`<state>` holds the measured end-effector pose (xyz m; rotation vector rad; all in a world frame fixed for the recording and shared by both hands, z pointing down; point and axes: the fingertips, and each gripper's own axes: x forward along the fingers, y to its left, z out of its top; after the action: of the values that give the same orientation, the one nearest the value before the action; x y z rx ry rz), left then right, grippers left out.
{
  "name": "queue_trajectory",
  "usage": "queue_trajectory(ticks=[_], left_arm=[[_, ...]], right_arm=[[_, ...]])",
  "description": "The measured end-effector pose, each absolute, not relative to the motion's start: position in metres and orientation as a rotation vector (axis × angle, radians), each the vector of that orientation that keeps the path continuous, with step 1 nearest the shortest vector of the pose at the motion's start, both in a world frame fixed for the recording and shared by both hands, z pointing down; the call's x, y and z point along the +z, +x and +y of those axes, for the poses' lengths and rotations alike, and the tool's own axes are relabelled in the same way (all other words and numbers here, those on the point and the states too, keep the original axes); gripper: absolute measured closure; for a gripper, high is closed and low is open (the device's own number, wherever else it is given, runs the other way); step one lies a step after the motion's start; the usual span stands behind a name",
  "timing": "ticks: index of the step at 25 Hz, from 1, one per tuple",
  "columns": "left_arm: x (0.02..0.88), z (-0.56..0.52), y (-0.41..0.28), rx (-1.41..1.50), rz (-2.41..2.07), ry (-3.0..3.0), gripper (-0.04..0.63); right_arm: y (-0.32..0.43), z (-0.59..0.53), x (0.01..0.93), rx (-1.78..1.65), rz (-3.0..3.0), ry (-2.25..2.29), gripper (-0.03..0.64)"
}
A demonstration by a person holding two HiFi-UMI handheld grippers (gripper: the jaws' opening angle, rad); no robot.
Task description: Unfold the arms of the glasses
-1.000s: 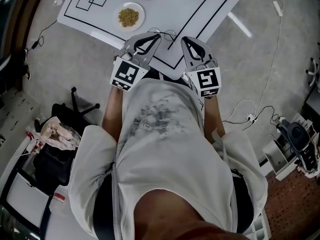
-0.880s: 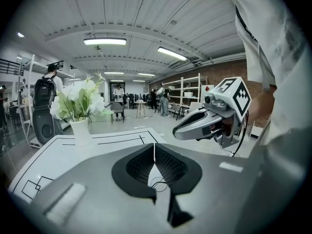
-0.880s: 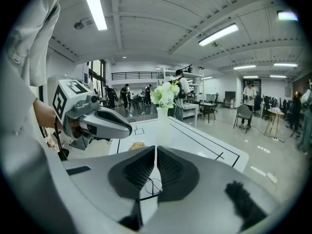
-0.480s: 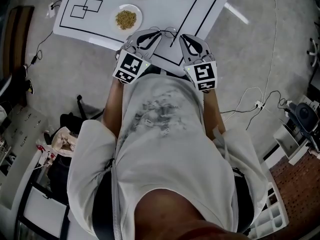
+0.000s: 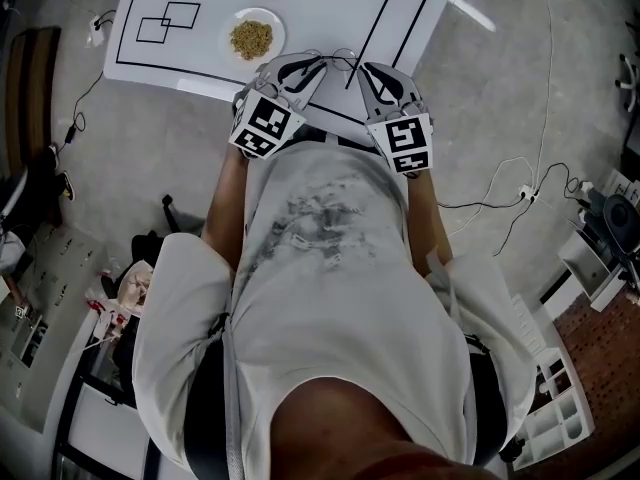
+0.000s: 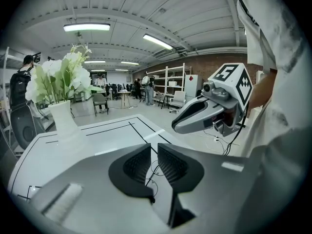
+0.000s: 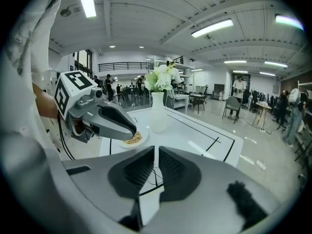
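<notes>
My left fingers (image 6: 154, 148) are almost together, only a thin slit between them, nothing clamped. My right fingers (image 7: 156, 150) are closed too and empty. Both point down at a slant over the near edge of the white worktop (image 5: 190, 58), side by side, marker cubes toward my chest. The glasses (image 5: 340, 60), thin wire frame, lie on the worktop between the two tips, touching neither; the wire shows through each slit. Can't tell how the arms sit. A black line on the worktop runs past them. Left of my left gripper is a plate of brownish grain (image 5: 251, 36). Farther back stands a white vase with white flowers (image 6: 61, 116).
</notes>
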<state>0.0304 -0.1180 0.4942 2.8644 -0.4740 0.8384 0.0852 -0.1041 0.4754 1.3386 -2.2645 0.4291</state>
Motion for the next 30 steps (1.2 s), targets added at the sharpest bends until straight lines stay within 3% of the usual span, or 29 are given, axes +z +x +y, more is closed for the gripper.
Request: queue_trajectory(ticks=[8, 11, 30], left_arm=[[0.51, -0.119, 0.037, 0.932, -0.405, 2.868, 0.529], [0.517, -0.119, 0.04, 0.989, -0.379, 2.875, 0.525], [0.571, -0.121, 0.055, 1.298, -0.193, 2.873, 0.509]], right_arm=[[0.089, -0.104, 0.486, 0.44, -2.225, 1.341, 0.597], [0.091, -0.103, 0.492, 0.451, -2.211, 1.334, 0.549], [0.095, -0.106, 0.517, 0.5, -2.167, 1.295, 0.535]])
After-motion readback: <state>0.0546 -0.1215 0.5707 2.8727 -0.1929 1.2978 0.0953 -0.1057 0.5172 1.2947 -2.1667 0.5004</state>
